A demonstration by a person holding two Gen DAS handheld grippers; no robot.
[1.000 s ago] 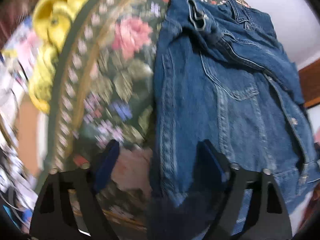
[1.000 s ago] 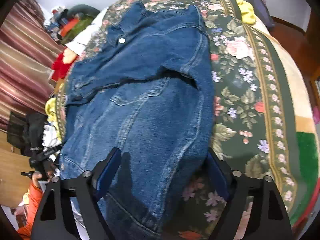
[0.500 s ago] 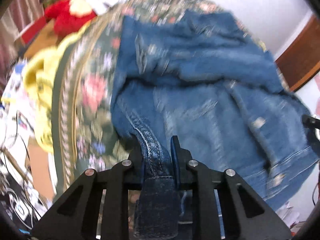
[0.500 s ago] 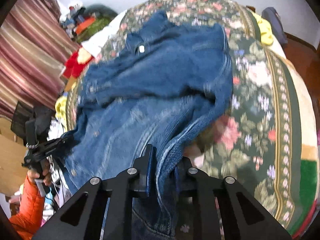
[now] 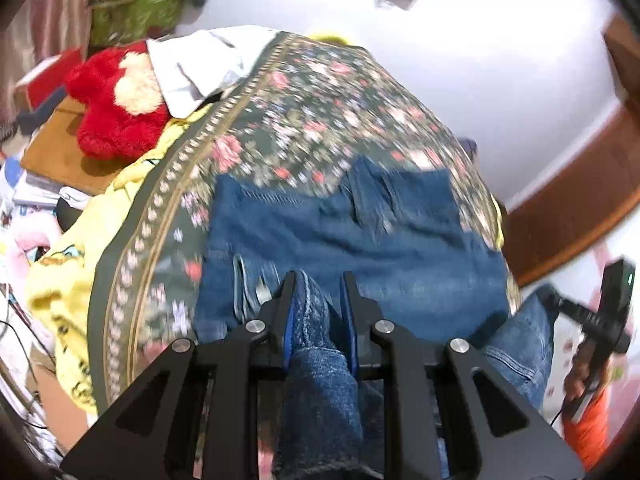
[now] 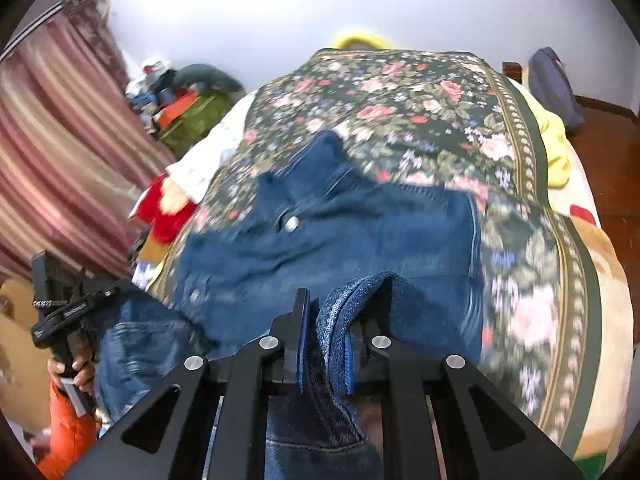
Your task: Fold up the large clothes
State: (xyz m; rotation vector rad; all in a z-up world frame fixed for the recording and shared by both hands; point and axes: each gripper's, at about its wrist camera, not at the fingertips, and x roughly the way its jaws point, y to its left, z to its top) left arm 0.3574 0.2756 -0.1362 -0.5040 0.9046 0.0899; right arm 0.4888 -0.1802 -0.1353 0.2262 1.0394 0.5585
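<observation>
On the floral bedspread (image 6: 420,92), denim jacket (image 6: 360,232), hem pinched.

Blue denim jacket (image 6: 360,236), dark green floral blanket (image 6: 420,96), red plush toy (image 5: 116,116), maroon striped curtain (image 6: 52,152)

The right gripper (image 6: 325,340) pinches a fold of the denim jacket (image 6: 360,232) above the floral bedspread (image 6: 420,92).
</observation>
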